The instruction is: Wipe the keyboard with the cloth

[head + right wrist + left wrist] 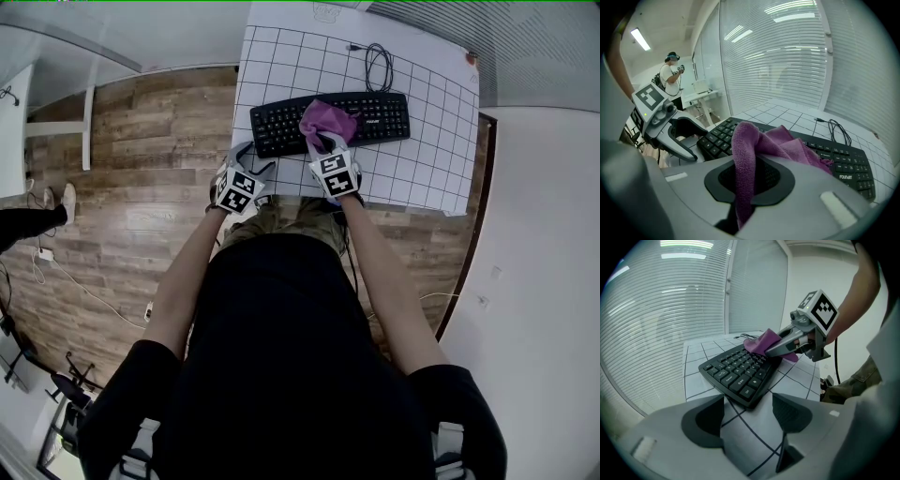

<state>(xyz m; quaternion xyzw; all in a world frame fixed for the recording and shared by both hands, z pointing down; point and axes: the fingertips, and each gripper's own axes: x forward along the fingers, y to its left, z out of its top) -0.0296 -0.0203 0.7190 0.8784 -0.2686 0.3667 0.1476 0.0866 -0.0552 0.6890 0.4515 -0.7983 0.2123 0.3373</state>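
A black keyboard [375, 117] lies across the white gridded table top [422, 169]. A purple cloth [329, 120] rests on its middle keys, and my right gripper [323, 142] is shut on it. In the right gripper view the cloth [754, 140] hangs bunched between the jaws over the keyboard [836, 161]. My left gripper [251, 157] stands open at the keyboard's near left corner, holding nothing. In the left gripper view the keyboard [738, 373] lies just past the open left gripper [747, 416], with the right gripper [787, 345] and the cloth [761, 341] beyond.
The keyboard's black cable [378, 66] lies coiled behind it on the table. Window blinds [787, 56] stand past the far edge. Wood floor [141, 169] lies to the left of the table. A person [670, 75] stands far off in the room.
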